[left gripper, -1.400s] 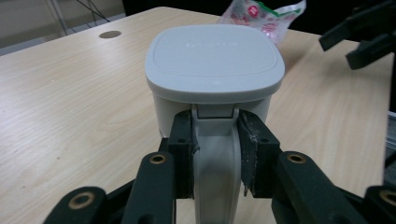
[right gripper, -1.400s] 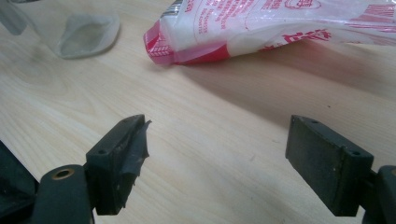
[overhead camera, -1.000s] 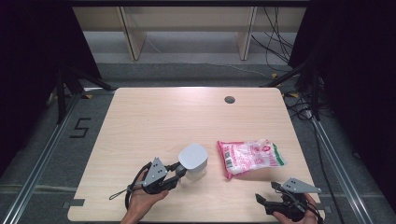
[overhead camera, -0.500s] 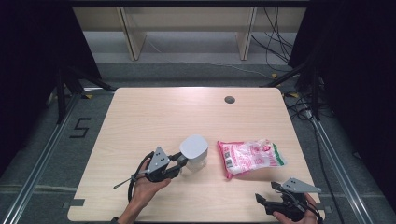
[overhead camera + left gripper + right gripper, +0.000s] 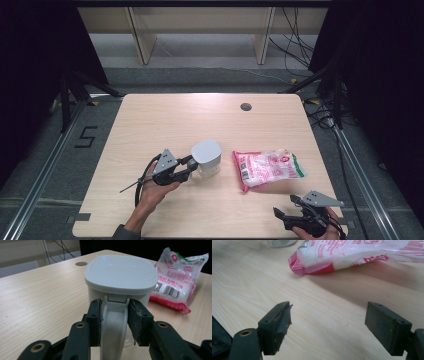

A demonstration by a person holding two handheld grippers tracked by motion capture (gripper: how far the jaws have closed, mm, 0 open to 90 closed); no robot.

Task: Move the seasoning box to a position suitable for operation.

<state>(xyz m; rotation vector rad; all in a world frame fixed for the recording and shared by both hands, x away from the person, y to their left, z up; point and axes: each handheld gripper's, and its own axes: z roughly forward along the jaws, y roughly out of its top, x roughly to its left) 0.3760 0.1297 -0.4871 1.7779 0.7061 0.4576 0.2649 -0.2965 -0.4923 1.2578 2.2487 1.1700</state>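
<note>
A white jug (image 5: 206,156) with a flat grey lid (image 5: 121,273) stands upright on the wooden table (image 5: 175,115), left of a pink and white food bag (image 5: 270,168). My left gripper (image 5: 192,162) reaches it from the left, level with the table. Its jaws flank the jug's handle (image 5: 113,322) closely and have just been opening; the pads look just off it. My right gripper (image 5: 282,214) rests at the front right edge, open, with bare table between its jaws (image 5: 327,325). The bag (image 5: 352,252) lies beyond it, untouched.
A round cable hole (image 5: 245,106) sits at the table's far side. The bag (image 5: 175,275) lies close to the jug's right. The jug's clear base (image 5: 280,242) is at the top of the right gripper view. Shelving and cables stand beyond the far edge.
My left gripper and the jug have moved away from the person, toward the table's middle. The right gripper and the bag have stayed where they were.
</note>
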